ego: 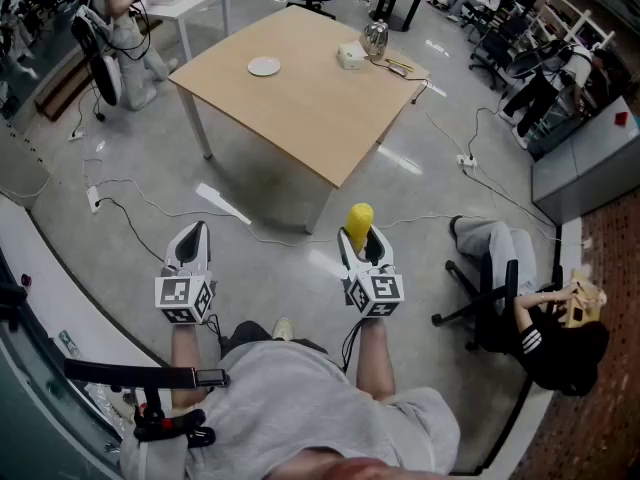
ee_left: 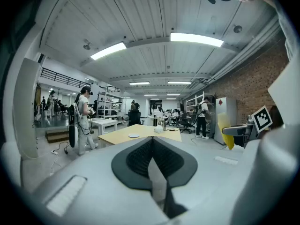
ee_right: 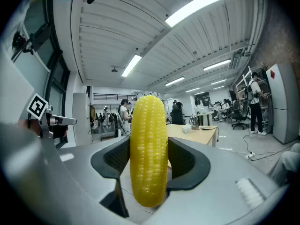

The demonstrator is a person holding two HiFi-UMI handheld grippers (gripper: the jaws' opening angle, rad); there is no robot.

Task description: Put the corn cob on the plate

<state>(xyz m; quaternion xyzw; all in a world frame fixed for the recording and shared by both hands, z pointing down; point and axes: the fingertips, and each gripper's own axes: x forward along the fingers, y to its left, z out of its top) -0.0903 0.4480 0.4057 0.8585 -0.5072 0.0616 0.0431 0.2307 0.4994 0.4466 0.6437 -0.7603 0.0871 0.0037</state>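
– Counts first, please: how many of each thing?
– One corn cob [ee_right: 148, 139], one plate [ego: 264, 65], two grippers. One wooden table [ego: 300, 108] bears the plate. Each gripper carries one marker cube [ego: 373, 293].

– Where is the cob?
– In the right gripper [ego: 362, 242], low and right of centre in the head view, over bare floor. It stands upright between the two dark pads, which press on its sides. Its top rises above the jaws and its rounded lower end hangs below them.

– And the look of it?
– Bright yellow all over and glossy, with neat straight rows of small kernels running along its length. It is plump in the middle and blunt at both ends. No husk shows.

– The other gripper?
– The left gripper [ego: 195, 233] sits lower left in the head view, level with the right one and well apart from it. Its own view shows the jaws closed tight on each other, the pads meeting in a single line with nothing in them.

– The plate?
– Small, round, white and bare, upper left of centre in the head view. It lies flat near the table's far left corner, well apart from the cob.
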